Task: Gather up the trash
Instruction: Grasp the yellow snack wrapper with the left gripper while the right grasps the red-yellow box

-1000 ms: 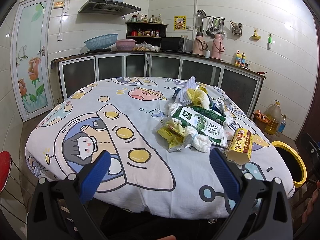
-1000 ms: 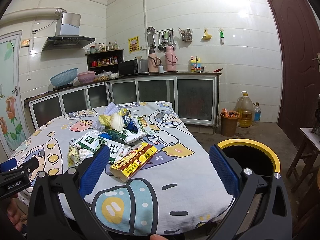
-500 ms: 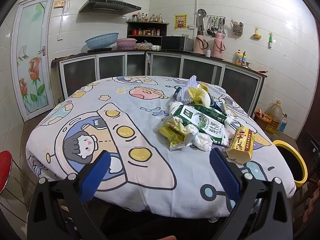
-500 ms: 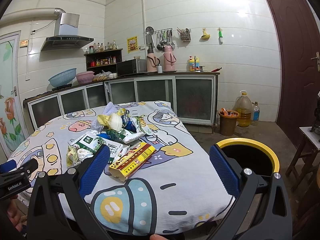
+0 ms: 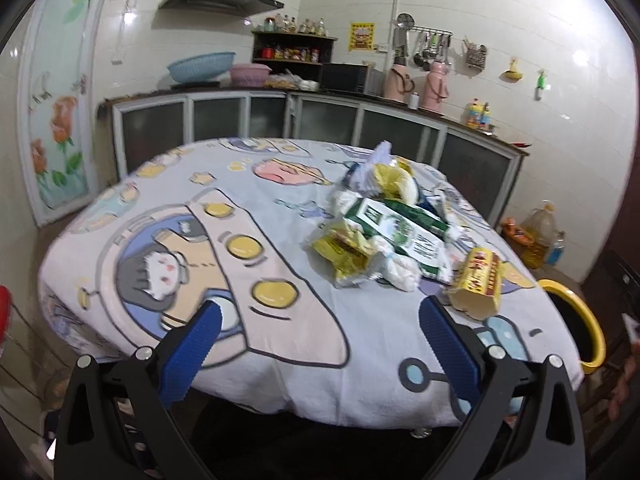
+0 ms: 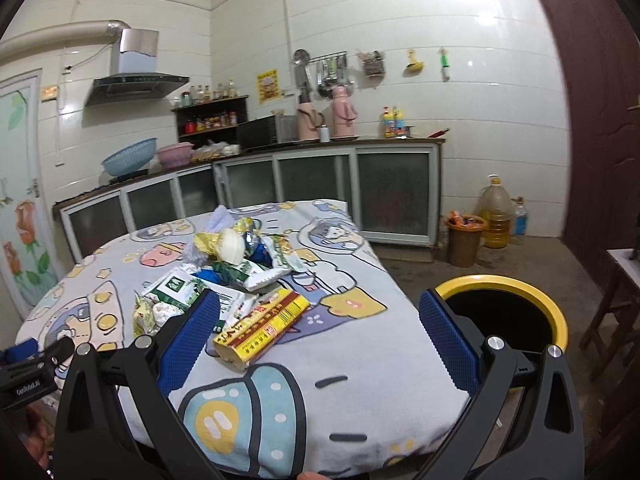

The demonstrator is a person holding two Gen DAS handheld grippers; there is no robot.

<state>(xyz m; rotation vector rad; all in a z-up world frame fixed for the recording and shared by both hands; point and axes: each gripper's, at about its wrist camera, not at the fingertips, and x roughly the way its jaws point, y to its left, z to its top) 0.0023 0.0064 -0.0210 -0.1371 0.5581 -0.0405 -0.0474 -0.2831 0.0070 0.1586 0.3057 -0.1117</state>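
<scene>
Left gripper point(image 5: 318, 322): your blue pads stand wide apart and hold nothing; it hangs off the near edge of the table, short of the litter
Right gripper point(image 6: 319, 322): likewise spread wide and empty, at the near right corner, with the yellow-rimmed bin point(image 6: 558, 322) just beyond its right pad
Trash pile point(image 5: 384, 226): heaped right of centre on the cartoon tablecloth point(image 5: 224, 240); nothing in it has been lifted yet
Nearest piece: the yellow and red carton point(image 6: 262, 328) lies flat on the near side of the heap, nearest your right gripper
Overlap risk: the green and white packet point(image 5: 404, 234) rests across the yellow wrapper point(image 5: 346, 252) and the crumpled tissue point(image 5: 400, 268); pull from the middle and you are likely to drag neighbours along or off the edge
Cloth risk: the cloth drapes loose over the rim; pinch low on a flat wrapper and you may catch fabric and shift the whole heap
Carton risk: its faces look smooth and its near end open; a grip across the open end could crush it or let it slip
Drop risk: the bin stands below the table's right edge, so a light wrapper let go too early may flutter past the rim
View note: the left view is motion-blurred, so judge small items from the right view
</scene>
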